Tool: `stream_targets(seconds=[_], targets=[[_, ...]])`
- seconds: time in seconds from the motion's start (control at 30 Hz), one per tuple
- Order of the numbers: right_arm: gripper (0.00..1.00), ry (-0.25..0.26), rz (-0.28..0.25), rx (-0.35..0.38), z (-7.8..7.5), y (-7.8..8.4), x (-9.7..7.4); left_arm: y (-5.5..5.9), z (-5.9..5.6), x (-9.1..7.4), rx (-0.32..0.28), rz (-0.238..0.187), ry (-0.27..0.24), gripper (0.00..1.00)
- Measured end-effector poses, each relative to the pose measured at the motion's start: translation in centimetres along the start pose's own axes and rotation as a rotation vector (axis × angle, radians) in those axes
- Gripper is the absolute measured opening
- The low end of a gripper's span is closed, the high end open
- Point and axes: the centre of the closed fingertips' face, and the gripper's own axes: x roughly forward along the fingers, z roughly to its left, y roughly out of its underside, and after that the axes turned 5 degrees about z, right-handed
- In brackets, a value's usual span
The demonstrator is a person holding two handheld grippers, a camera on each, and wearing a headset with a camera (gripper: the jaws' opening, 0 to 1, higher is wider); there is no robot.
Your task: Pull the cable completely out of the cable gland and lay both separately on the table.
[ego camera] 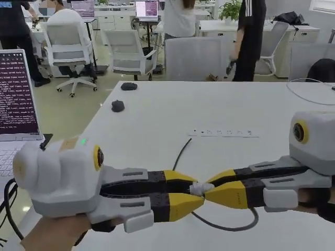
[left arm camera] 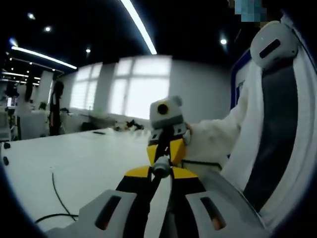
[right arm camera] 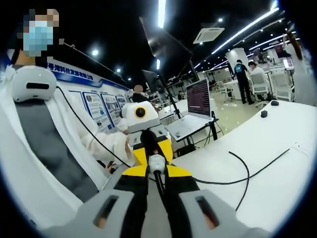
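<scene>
Cable [ego camera: 180, 153] is pinched in my right gripper [ego camera: 209, 190]. My left gripper [ego camera: 195, 191] squeezes the gland [ego camera: 198, 187] at its tips. I think I'm starting the pull. Next, move both hands straight apart.

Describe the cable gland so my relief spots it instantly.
Over the white table, the yellow left claw and right claw meet nose to nose. The cable gland is the small pale knob pinched at their tips, unlike the thin black cable looping below.

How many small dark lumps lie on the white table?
2: the farther lump by the far left corner, the nearer lump just in front of it. Others may be hidden.
</scene>
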Motion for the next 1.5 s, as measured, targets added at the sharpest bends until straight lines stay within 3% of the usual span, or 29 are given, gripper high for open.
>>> stream_targets(seconds=[0.1, 0.2, 0.4, 0.5, 0.53, 0.63, 0.7, 1.03, 1.13, 1.27, 1.37, 1.47, 1.5], targets=[[0.09, -0.004, 0.004, 0.032, 0.1, -0.1, -0.1, -0.3, -0.1, 0.0, -0.005, -0.024, 0.003, 0.14], [0.09, -0.009, -0.008, 0.019, 0.2, -0.6, -0.3, -1.0, -0.1, -0.1, -0.039, -0.061, 0.025, 0.13], [0.09, -0.002, 0.019, -0.048, 0.6, -0.7, -0.4, -1.2, -0.5, 0.0, -0.066, -0.067, 0.045, 0.12], [0.09, 0.012, 0.036, -0.091, 0.8, -0.7, -0.5, -1.1, -0.5, 0.0, -0.114, -0.078, 0.061, 0.12], [0.09, 0.034, 0.036, -0.181, 0.4, -1.0, -0.5, -0.7, -0.8, 0.0, -0.187, -0.067, 0.067, 0.12], [0.09, 0.043, 0.081, -0.19, 0.9, -0.4, -0.5, -0.5, -1.0, 0.3, -0.177, -0.071, 0.071, 0.12], [0.09, 0.049, 0.073, -0.213, 1.1, -0.5, -0.6, -0.6, -1.1, 0.4, -0.2, -0.084, 0.077, 0.12], [0.09, 0.096, 0.09, -0.539, 1.5, -0.6, -0.9, -0.8, -1.3, 0.7, -0.269, -0.083, 0.107, 0.12], [0.09, 0.107, 0.088, -0.572, 1.4, -0.5, -0.8, -0.9, -1.1, 0.7, -0.279, -0.087, 0.107, 0.12], [0.1, 0.125, 0.076, -0.568, 0.9, -0.5, -0.8, -0.9, -0.7, 0.7, -0.264, -0.087, 0.09, 0.13], [0.11, 0.123, 0.046, -0.492, 0.5, -0.6, -0.7, -1.0, -0.5, 0.6, -0.217, -0.084, 0.071, 0.13], [0.15, 0.108, 0.014, -0.276, 0.0, -0.6, -0.9, -1.2, -0.2, 0.4, -0.132, -0.069, 0.041, 0.14], [0.22, 0.119, -0.009, -0.229, -0.4, -0.8, -1.0, -1.2, -0.1, 0.3, -0.108, -0.056, 0.027, 0.14]])
